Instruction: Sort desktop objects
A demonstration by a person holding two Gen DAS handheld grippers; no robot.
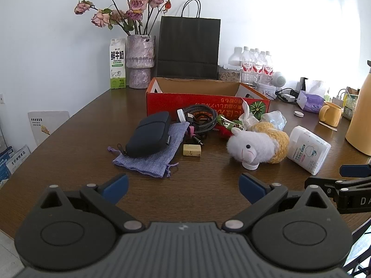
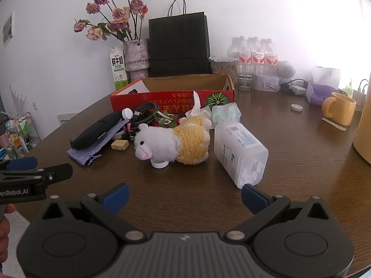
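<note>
A pile of objects lies on the brown table in front of an open red cardboard box (image 1: 204,103) (image 2: 171,100). It holds a dark pouch (image 1: 149,137) (image 2: 97,131) on a purple cloth bag (image 1: 148,159) (image 2: 92,149), braided cables (image 1: 201,118) (image 2: 146,114), a small tan block (image 1: 191,150) (image 2: 119,144), a white plush sheep in a yellow sweater (image 1: 255,146) (image 2: 171,146) and a white plastic container (image 1: 308,149) (image 2: 238,153) on its side. My left gripper (image 1: 183,188) is open and empty, short of the pile. My right gripper (image 2: 185,197) is open and empty, near the container.
At the back stand a milk carton (image 1: 117,63), a vase of dried roses (image 1: 141,61), a black paper bag (image 1: 188,47) and water bottles (image 1: 255,66). A yellow mug (image 1: 330,113) (image 2: 339,108), tissues (image 1: 310,100) and a yellow kettle (image 1: 361,115) stand at the right.
</note>
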